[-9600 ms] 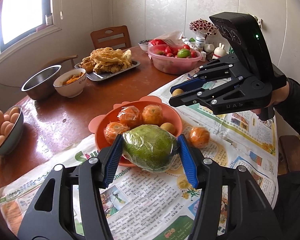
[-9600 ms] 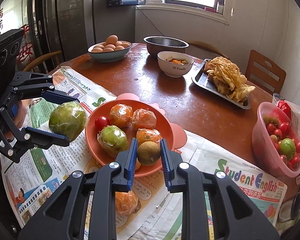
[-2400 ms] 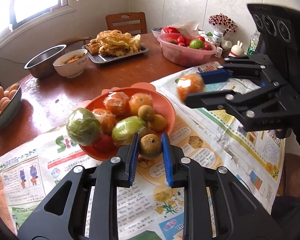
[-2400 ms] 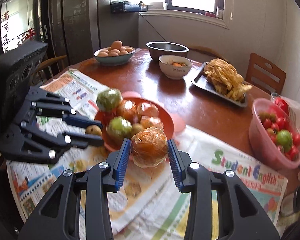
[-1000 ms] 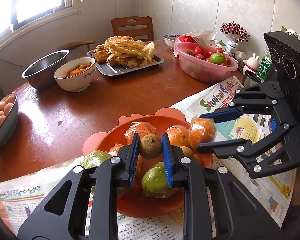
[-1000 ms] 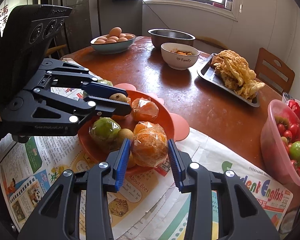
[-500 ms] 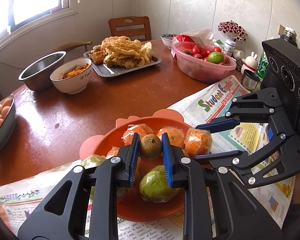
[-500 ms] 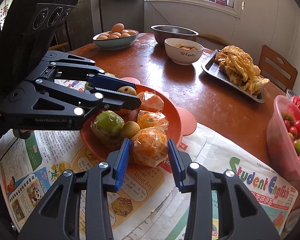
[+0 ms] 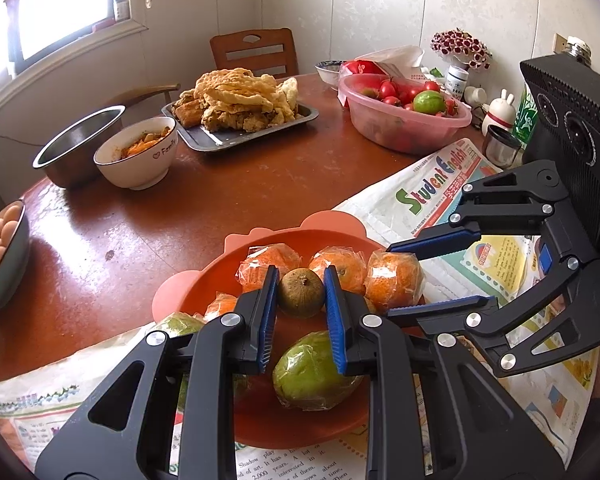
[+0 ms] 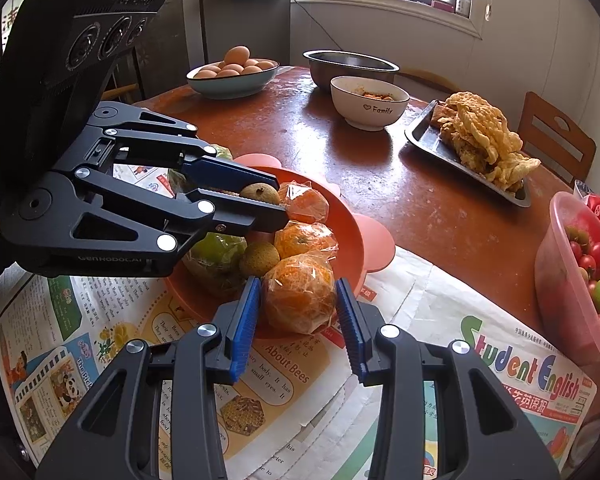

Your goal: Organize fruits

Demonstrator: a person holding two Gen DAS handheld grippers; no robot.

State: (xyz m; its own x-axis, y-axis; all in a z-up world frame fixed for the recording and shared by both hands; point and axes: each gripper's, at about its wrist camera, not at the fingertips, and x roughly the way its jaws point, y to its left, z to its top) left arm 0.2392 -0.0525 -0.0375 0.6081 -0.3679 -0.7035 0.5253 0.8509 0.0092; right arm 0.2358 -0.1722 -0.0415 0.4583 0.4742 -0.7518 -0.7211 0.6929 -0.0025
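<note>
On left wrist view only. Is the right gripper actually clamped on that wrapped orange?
Observer: Yes. The right gripper has both pads against the wrapped orange.
Operator: Is it over the plate?
Observer: It is at the near rim of the orange plate.
Operator: Anything under my fingers I can't see?
Observer: A second brown fruit lies in the plate, below the held brown fruit in the left gripper.
</note>
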